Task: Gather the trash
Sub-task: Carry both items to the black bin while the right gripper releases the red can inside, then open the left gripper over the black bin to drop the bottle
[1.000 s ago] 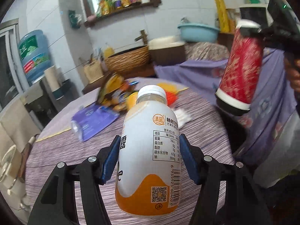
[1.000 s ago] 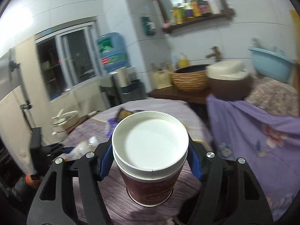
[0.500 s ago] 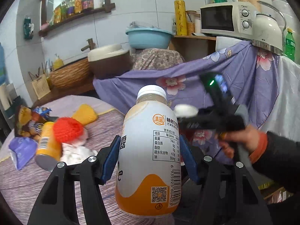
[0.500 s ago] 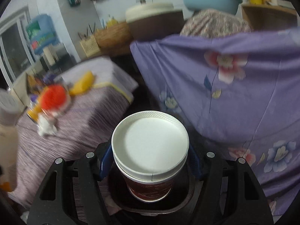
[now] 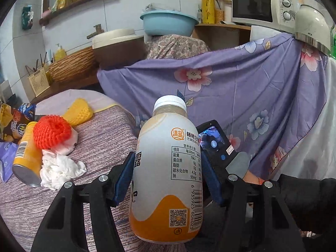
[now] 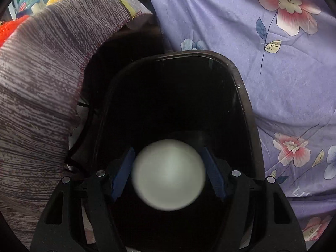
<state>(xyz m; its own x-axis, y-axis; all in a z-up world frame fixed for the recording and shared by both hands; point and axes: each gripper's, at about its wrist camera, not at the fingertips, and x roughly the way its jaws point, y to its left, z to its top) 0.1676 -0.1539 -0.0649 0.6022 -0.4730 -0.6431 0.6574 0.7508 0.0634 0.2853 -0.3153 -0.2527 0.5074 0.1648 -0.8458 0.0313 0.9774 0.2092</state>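
My left gripper (image 5: 168, 180) is shut on a white and orange drink bottle (image 5: 168, 168) with a white cap, held upright past the table's right edge. My right gripper (image 6: 168, 176) is shut on a paper cup (image 6: 169, 174); only its white lid shows, blurred, inside the mouth of a black bin (image 6: 243, 96) beside the table. In the left wrist view the back of the right gripper's camera (image 5: 216, 145) shows just behind the bottle, with a dark sleeve (image 5: 310, 201) at the lower right. The bin's bottom is too dark to see.
On the striped tablecloth (image 5: 100, 138) lie a yellow can (image 5: 27, 157), crumpled tissue (image 5: 61, 168), a red knitted piece (image 5: 51, 131), a yellow knitted piece (image 5: 78, 111) and snack bags (image 5: 12, 121). A purple flowered sheet (image 5: 241, 96) hangs behind the bin.
My right gripper has dropped from above the table down into the black bin with the cup. My left gripper has swung right with the bottle, toward the table's edge.
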